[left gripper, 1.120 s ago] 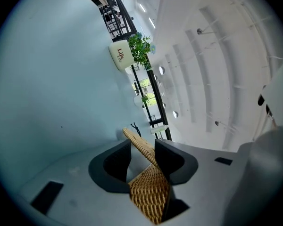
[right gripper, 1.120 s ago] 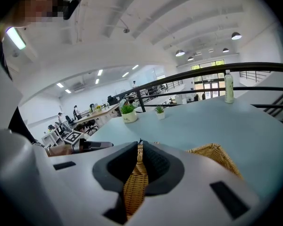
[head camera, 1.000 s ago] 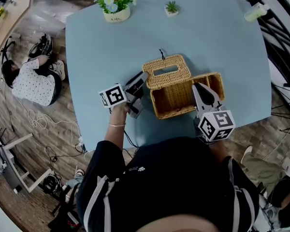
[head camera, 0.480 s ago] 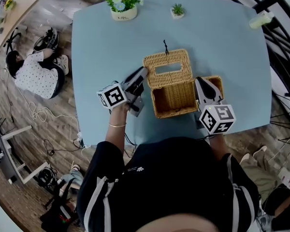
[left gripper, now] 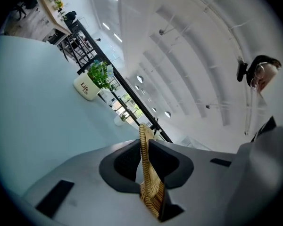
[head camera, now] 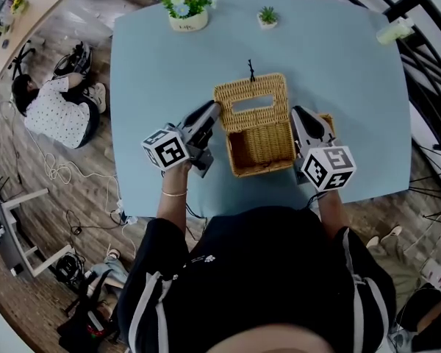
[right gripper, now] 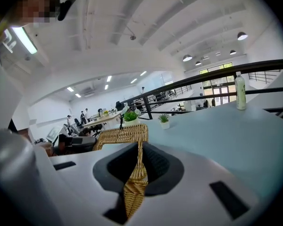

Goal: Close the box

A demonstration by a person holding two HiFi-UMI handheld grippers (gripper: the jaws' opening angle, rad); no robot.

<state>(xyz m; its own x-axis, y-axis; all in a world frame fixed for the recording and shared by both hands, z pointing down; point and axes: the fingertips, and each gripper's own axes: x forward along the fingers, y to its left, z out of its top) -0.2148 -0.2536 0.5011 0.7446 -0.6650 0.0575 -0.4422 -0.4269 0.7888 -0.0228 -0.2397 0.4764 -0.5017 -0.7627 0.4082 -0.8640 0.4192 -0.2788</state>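
Midway through closing the box [head camera: 264, 169], open-topped near the middle of the surface [head camera: 154, 65], a little toward the near edge. Pinching the right flap [right gripper: 134, 192] edge-on in the fingers [right gripper: 158, 166] of the right gripper [head camera: 301, 116], clamped on the wicker with no gap showing. Closing the fingers [left gripper: 125, 164] of the left gripper [head camera: 212, 110] at this moment on the left edge of the slotted back flap [head camera: 268, 87], thin wicker between the pads and about touching both. Judged as the grasping step, with neither flap folded over the opening yet. Next calls for finishing the left grip, then swinging each flap about its hinge inward and down over the opening, probably one before the other to avoid a clash in the middle; needs a light, steady hold, wicker being springy and liable to slip out or drag the light box along the surface
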